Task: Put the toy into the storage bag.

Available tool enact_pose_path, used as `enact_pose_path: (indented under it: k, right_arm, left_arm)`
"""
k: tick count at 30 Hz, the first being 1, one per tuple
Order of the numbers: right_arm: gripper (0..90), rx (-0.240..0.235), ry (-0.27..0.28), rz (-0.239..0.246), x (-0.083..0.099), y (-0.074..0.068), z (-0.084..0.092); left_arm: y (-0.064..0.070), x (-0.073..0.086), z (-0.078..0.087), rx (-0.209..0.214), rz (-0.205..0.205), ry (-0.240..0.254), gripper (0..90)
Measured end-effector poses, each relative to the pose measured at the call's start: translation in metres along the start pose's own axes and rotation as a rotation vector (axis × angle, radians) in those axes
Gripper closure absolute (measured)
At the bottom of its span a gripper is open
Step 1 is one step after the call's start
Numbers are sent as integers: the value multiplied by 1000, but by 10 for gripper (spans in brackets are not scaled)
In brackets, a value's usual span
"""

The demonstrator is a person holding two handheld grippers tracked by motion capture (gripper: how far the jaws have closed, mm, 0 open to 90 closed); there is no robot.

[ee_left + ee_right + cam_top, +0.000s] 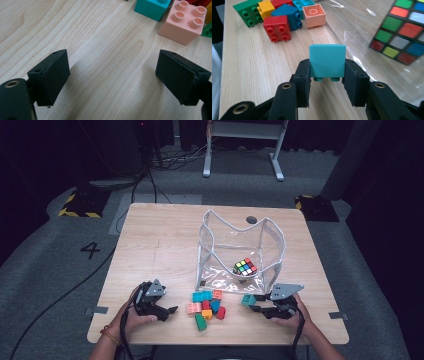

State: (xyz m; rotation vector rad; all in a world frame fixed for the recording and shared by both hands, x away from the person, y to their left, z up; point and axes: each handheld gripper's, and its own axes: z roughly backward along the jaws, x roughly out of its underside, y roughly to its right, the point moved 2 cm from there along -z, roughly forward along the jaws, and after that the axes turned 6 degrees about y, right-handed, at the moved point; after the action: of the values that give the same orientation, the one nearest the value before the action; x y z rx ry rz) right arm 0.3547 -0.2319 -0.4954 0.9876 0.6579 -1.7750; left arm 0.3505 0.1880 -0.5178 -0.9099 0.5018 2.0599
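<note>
Teal brick (327,61) pinched in right gripper (327,82) beside clear pouch's rim (235,282); left gripper (112,75) spread over bare tabletop (100,45).

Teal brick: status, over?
Right gripper shut on teal brick, studs toward the camera. Left gripper open over bare table. Clear bag with puzzle cube just ahead; nothing between.
</note>
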Motion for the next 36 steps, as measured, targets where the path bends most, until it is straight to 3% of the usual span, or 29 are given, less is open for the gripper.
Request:
enact_pose_path:
  k: [5,15,25,36]
  right_arm:
    - [595,33,4,1,4,7,17]
    - [595,94,3,-48,19,21,48]
    - [595,166,38,-96,28,36,74]
    - [595,245,92,-96,5,62,97]
  left_arm:
    - [0,0,0,0,0,0,122]
    - [0,0,0,-1,0,-1,122]
    - [0,0,0,-1,-1,-1,122]
    - [0,0,0,-1,-1,-1,121]
